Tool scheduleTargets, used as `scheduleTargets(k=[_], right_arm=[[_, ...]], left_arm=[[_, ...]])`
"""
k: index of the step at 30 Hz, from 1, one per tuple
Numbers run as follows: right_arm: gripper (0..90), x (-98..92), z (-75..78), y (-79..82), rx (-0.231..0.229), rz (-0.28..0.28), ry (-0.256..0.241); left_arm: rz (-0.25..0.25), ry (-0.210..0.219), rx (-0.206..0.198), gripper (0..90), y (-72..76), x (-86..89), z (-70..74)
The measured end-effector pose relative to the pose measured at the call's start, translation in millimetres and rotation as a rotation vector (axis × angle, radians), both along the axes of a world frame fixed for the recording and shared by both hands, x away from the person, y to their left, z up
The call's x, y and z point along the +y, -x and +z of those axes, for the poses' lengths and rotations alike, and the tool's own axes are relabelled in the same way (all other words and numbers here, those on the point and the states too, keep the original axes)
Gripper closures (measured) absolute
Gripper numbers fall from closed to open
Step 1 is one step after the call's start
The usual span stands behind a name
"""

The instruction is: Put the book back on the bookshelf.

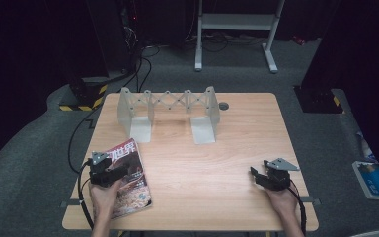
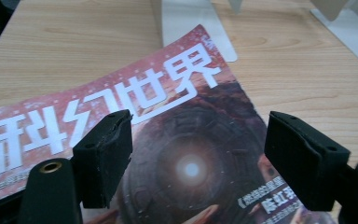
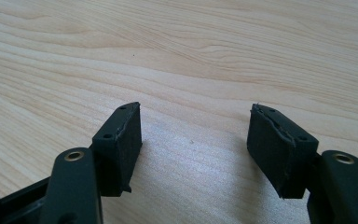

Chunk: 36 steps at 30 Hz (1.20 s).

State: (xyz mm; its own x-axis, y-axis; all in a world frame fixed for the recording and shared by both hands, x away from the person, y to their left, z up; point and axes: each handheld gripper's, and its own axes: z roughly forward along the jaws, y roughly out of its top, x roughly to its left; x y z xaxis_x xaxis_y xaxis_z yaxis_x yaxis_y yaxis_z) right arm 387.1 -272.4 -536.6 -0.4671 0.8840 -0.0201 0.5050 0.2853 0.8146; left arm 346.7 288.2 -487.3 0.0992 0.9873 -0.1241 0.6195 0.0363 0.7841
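A magazine [image 1: 128, 177] with a red cover and white characters lies flat at the table's front left. My left gripper [image 1: 109, 170] hovers just over it, open, and in the left gripper view the cover [image 2: 182, 116] spreads under the parted jaws with nothing between them. My right gripper [image 1: 264, 175] rests low at the front right, open over bare wood [image 3: 196, 93]. A grey expandable book stand [image 1: 170, 106] with two upright end plates stands at the back of the table.
The wooden table [image 1: 212, 148] has wide bare room in its middle. A small dark round cap [image 1: 223, 105] sits by the stand's right end. A white frame [image 1: 237, 29] stands on the floor behind. A blue-and-white item [image 1: 375, 180] lies on the floor at right.
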Motion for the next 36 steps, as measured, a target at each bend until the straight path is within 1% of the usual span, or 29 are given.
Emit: scheduleTargets(k=[3, 7, 10, 13, 16, 17, 19, 20, 21, 26, 32, 33, 36], right_arm=[[35.4, 0.1, 0.0, 0.1, 0.001, -0.001, -0.001], [35.4, 0.0, 0.0, 0.0, 0.000, 0.000, 0.000], [35.4, 0.1, 0.0, 0.1, 0.001, -0.001, -0.001], [35.4, 0.1, 0.0, 0.2, 0.002, -0.001, -0.002], [35.4, 0.1, 0.0, 0.1, 0.001, -0.001, -0.001], [35.3, 0.1, 0.0, 0.1, 0.001, -0.001, -0.001], [35.4, 0.2, 0.0, 0.2, 0.001, -0.002, -0.002], [35.4, 0.1, 0.0, 0.0, 0.000, 0.000, -0.001], [35.4, 0.2, 0.0, 0.2, 0.001, -0.002, -0.002], [35.4, 0.1, 0.0, 0.0, 0.000, 0.000, -0.001], [35.3, 0.2, 0.0, 0.2, 0.001, -0.002, -0.002], [35.3, 0.1, 0.0, 0.0, 0.000, 0.000, -0.001], [35.3, 0.1, 0.0, 0.0, 0.000, 0.000, -0.001]], left_arm=[[0.015, -0.005, 0.003, 22.8, 0.7, 4.6, -1.5], [0.033, -0.010, 0.018, 22.0, 1.5, 11.2, -4.6], [0.047, -0.025, 0.027, 21.3, 2.0, 14.5, -7.0], [0.063, -0.050, 0.043, 20.8, 2.7, 18.8, -9.4], [0.091, -0.058, 0.052, 20.8, 3.2, 23.2, -12.2], [0.100, -0.064, 0.062, 20.7, 3.5, 25.9, -13.5], [0.116, -0.069, 0.069, 20.5, 4.1, 29.4, -15.6], [0.122, -0.079, 0.072, 20.4, 4.6, 31.9, -16.8], [0.130, -0.079, 0.081, 20.3, 5.6, 35.2, -18.7], [0.160, -0.067, 0.094, 19.2, 8.3, 43.4, -24.5], [0.181, -0.088, 0.121, 18.6, 8.6, 50.4, -30.9], [0.184, -0.091, 0.117, 18.5, 8.8, 50.6, -31.3], [0.191, -0.082, 0.124, 18.4, 9.2, 52.7, -33.7]])
